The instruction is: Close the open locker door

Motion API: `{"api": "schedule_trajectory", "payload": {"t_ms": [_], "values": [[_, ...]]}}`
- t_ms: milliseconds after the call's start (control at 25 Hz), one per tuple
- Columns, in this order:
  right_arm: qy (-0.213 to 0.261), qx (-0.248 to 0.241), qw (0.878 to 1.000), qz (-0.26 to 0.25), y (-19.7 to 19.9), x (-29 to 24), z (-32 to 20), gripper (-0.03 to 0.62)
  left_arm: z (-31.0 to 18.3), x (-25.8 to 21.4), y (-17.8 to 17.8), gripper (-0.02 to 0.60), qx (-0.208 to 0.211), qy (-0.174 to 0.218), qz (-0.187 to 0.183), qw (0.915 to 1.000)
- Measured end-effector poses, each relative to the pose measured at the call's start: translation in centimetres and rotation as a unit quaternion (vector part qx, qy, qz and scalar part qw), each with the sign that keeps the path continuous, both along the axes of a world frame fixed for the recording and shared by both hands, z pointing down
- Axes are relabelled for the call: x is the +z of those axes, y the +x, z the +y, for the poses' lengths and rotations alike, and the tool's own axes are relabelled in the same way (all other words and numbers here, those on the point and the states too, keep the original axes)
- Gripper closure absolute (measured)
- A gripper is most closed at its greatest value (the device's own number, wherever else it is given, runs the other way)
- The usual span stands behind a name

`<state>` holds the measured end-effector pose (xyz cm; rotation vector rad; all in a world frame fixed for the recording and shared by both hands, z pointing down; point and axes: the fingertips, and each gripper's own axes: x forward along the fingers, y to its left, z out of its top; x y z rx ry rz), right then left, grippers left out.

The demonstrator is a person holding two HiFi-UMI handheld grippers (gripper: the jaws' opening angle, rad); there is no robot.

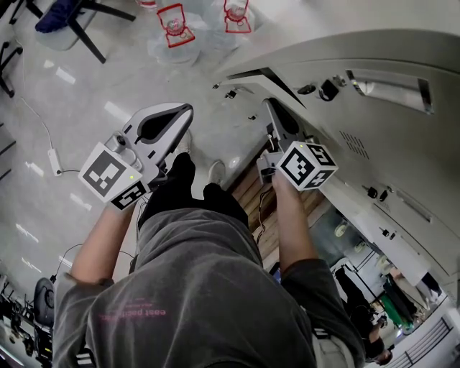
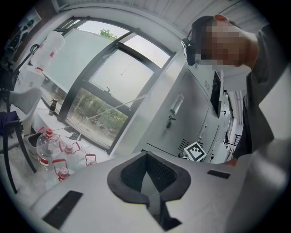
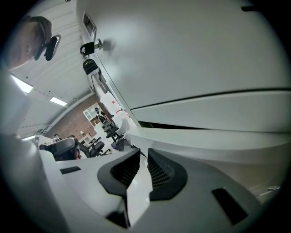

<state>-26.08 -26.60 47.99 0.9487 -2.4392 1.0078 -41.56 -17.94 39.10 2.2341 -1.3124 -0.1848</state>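
Note:
A bank of grey lockers [image 1: 374, 122] runs along my right. One locker door [image 1: 248, 73] stands ajar, with a dark gap behind it. My right gripper [image 1: 270, 108] reaches to that door. In the right gripper view the door's thin white edge [image 3: 191, 145] passes between the pads, and the right gripper [image 3: 140, 157] is shut on it. A key with a black fob [image 3: 88, 48] hangs from the locker face above. My left gripper [image 1: 187, 111] hangs in free air over the floor, away from the lockers. Its pads [image 2: 136, 170] meet with nothing between them.
Several water bottles with red handles [image 1: 175, 25] stand on the shiny floor ahead. A chair base [image 1: 79, 21] is at the far left, and a white cable [image 1: 54, 162] lies on the floor. A large window [image 2: 104, 91] adjoins the lockers [image 2: 182, 118].

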Motion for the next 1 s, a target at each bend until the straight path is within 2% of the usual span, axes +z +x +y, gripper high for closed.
{"api": "schedule_trajectory", "payload": {"t_ms": [1000], "values": [[0.006, 0.026, 1.000, 0.010, 0.2, 0.3, -2.6, 0.534, -2.0, 0.4, -0.4, 0.568, 0.009, -0.006, 0.004, 0.9999]]}}
